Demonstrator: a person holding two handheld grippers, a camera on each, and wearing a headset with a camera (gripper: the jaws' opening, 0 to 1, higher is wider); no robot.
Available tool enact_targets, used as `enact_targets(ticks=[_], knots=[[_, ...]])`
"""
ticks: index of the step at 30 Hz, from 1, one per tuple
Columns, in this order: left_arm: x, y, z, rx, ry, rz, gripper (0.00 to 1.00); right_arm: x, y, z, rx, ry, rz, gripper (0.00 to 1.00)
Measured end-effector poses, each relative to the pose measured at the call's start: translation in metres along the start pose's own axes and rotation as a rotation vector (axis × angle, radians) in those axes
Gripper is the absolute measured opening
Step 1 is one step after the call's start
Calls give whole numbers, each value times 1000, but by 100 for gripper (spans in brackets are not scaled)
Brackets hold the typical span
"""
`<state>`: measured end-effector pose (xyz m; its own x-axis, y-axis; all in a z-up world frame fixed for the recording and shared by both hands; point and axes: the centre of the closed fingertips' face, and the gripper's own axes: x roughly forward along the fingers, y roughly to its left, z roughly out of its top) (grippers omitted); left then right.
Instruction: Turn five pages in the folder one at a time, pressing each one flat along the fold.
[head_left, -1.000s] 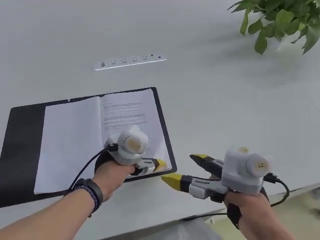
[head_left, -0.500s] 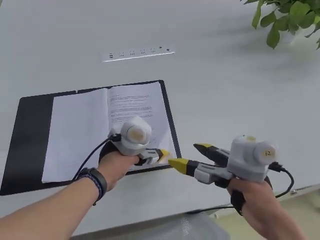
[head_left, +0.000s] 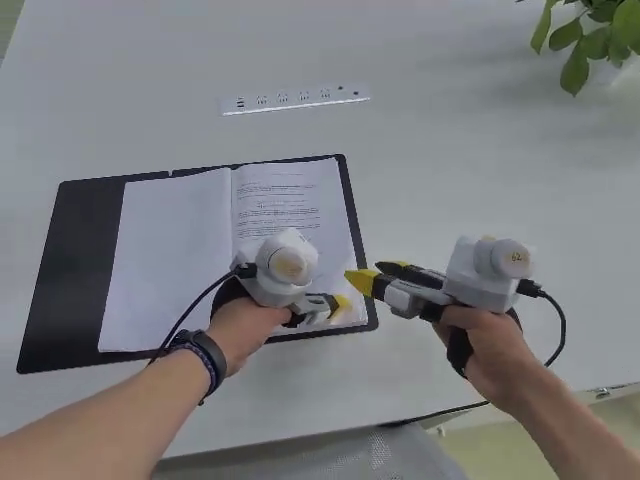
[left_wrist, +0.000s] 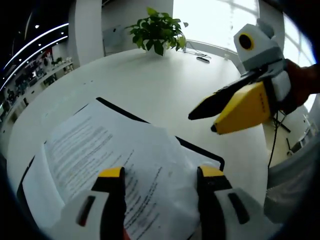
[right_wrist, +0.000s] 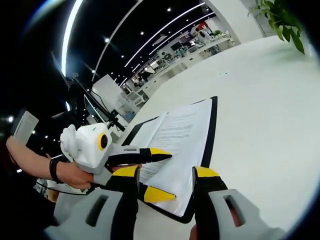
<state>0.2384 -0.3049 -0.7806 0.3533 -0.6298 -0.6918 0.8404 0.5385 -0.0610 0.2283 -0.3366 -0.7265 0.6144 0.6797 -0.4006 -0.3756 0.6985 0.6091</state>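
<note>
Black folder (head_left: 70, 270), one; two hand-held grippers (head_left: 335, 304) (head_left: 373, 275), jaws apart.

Marked "62" on round cap (head_left: 515, 257) atop right gripper (head_left: 372, 276); printed lines on page (head_left: 290, 205) beneath left gripper (head_left: 336, 307), illegible.

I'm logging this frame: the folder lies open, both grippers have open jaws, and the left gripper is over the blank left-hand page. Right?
No: the head view shows the left gripper over the printed right-hand page, near its lower corner. The folder lies open, and the right gripper, like the left, has open jaws.
</note>
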Motion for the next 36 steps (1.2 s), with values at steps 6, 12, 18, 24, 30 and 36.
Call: enact_targets(ticks=[6, 12, 18, 24, 30, 36], knots=[[0, 1, 0, 0, -1, 0, 58, 17, -6, -1, 21, 29, 27, 39], [0, 1, 0, -7, -4, 0, 58, 26, -12, 1, 58, 41, 38, 38], [0, 0, 2, -23, -4, -13, 61, 31, -13, 0, 95, 58, 66, 35], [-2, -3, 2, -32, 4, -27, 63, 33, -12, -7, 135, 72, 85, 31], [-5, -2, 0, -36, 12, -31, 64, 32, -8, -11, 151, 74, 98, 25], [-14, -3, 2, -37, 5, -33, 67, 31, -4, -15, 161, 72, 97, 15]])
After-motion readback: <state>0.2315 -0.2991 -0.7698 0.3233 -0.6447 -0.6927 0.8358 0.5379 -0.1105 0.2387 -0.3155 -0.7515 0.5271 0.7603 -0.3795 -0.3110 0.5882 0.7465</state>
